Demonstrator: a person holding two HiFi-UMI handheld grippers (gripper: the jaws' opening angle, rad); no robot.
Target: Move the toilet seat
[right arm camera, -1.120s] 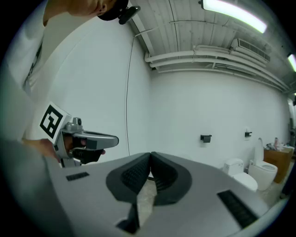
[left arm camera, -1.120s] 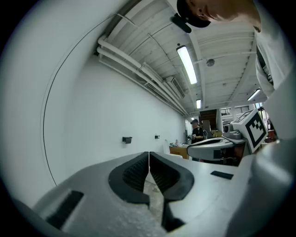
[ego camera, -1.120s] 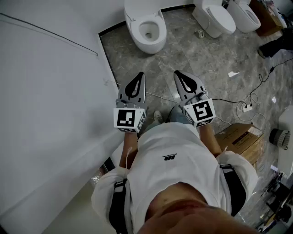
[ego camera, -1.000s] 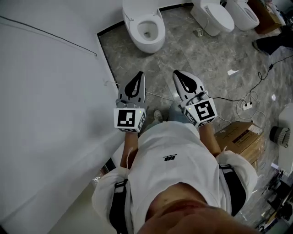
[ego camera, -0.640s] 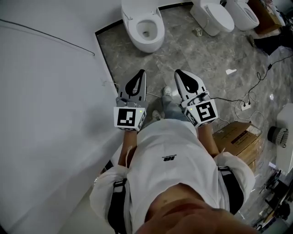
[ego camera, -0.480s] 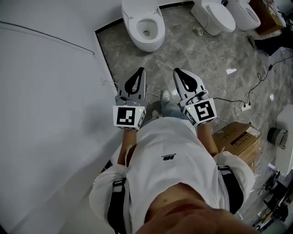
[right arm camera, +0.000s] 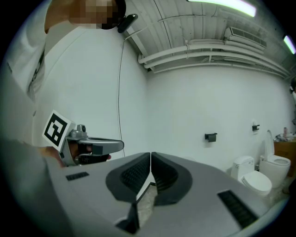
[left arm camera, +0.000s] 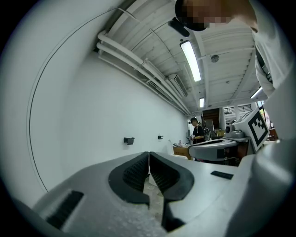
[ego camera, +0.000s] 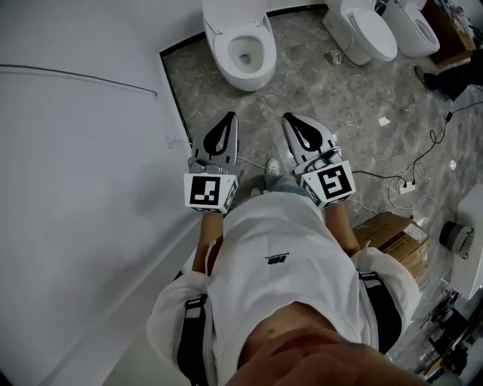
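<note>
A white toilet (ego camera: 241, 47) stands on the grey floor at the top of the head view. Its bowl is uncovered and its lid (ego camera: 232, 10) is raised at the back. My left gripper (ego camera: 229, 116) and right gripper (ego camera: 286, 116) are held side by side, level, pointing toward it from some way off. In the left gripper view the left gripper (left arm camera: 149, 153) has its jaws pressed together with nothing between them. The right gripper (right arm camera: 151, 153) is likewise shut and empty. The uncovered toilet is hidden behind the jaws in both gripper views.
A white wall (ego camera: 75, 166) runs along the left. Two more toilets (ego camera: 370, 34) (ego camera: 413, 26) with lids down stand at the top right. A cardboard box (ego camera: 396, 234), cables and a power strip (ego camera: 411, 185) lie at the right. A person (left arm camera: 198, 132) stands far off.
The person has stepped forward, one foot now showing between the grippers. Both grippers travelled along with the body, side by side, still shut. The box and cables sit slightly lower in view.
</note>
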